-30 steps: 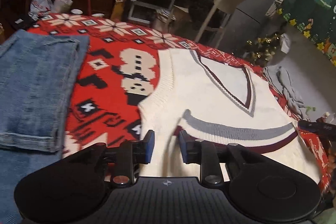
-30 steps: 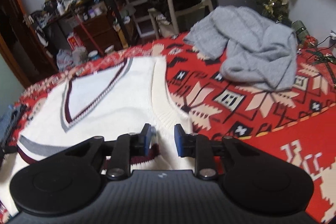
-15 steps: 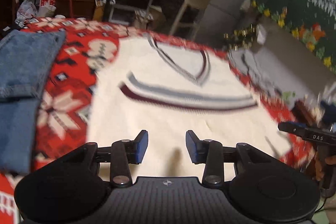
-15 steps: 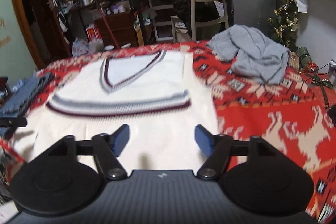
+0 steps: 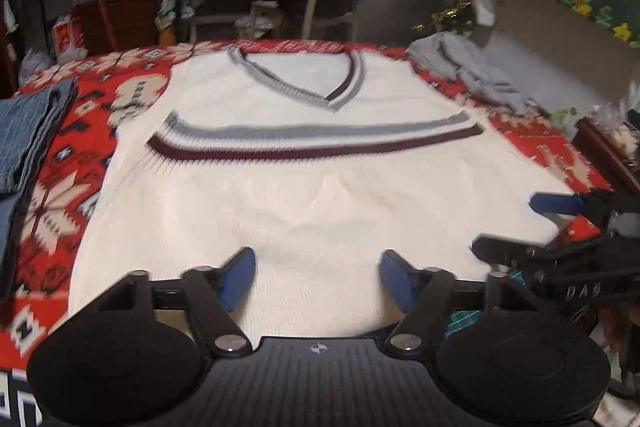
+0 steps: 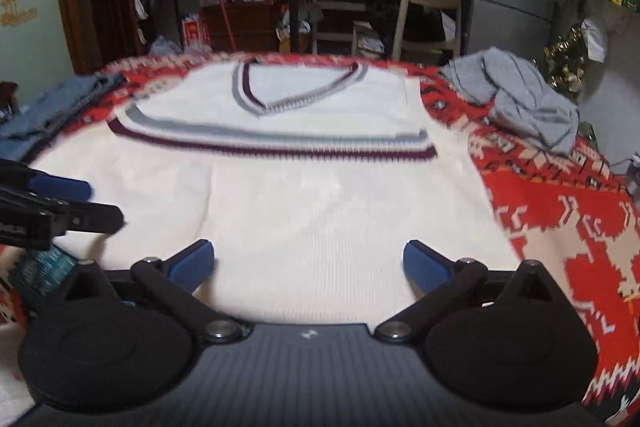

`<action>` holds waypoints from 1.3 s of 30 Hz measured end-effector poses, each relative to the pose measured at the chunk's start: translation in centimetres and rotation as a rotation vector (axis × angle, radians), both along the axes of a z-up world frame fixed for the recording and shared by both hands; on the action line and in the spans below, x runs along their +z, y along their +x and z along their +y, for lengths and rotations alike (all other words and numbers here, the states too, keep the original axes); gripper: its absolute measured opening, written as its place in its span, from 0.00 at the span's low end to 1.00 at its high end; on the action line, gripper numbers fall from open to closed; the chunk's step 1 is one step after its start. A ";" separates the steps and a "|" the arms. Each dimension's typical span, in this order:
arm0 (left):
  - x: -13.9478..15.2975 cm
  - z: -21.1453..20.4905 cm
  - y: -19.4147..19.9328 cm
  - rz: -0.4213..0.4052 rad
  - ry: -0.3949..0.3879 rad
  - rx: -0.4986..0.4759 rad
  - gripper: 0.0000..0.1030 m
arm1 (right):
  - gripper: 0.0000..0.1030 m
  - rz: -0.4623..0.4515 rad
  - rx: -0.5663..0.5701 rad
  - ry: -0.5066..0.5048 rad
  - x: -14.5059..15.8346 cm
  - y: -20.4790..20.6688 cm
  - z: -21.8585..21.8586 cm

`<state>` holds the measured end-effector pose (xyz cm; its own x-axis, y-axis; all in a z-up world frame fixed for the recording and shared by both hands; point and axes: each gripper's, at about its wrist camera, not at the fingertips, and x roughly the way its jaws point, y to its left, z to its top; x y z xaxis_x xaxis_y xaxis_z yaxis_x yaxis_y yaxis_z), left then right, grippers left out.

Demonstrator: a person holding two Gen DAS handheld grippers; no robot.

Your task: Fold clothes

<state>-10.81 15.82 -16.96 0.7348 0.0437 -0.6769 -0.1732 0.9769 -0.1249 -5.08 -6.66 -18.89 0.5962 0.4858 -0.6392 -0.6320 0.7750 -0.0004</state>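
The left gripper (image 5: 318, 277) has its blue-padded fingers (image 5: 236, 277) spread wide, gripping nothing. The right gripper (image 6: 308, 265) is likewise spread wide and empty. The two grippers sit side by side, level, pointing forward.

The right gripper (image 6: 307, 265) hangs over the near hem of a white vest (image 6: 304, 195), its blue fingers (image 6: 191, 264) spread wide and empty. The vest lies flat on a red patterned blanket (image 6: 560, 219). The left gripper (image 6: 60, 203) enters at the left edge. Jeans (image 6: 52, 111) lie far left, a grey garment (image 6: 520, 103) far right.
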 end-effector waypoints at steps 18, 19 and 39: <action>-0.4 -1.2 -0.5 0.087 0.079 -0.058 1.00 | 0.99 0.096 0.028 -0.081 -0.1 0.1 0.0; -0.3 -1.1 -0.5 0.089 0.065 -0.047 1.00 | 0.99 0.103 0.038 -0.088 -0.1 0.1 0.1; 0.3 -2.0 1.8 0.217 0.092 -0.002 1.00 | 0.99 0.141 0.050 -0.098 0.4 0.9 0.8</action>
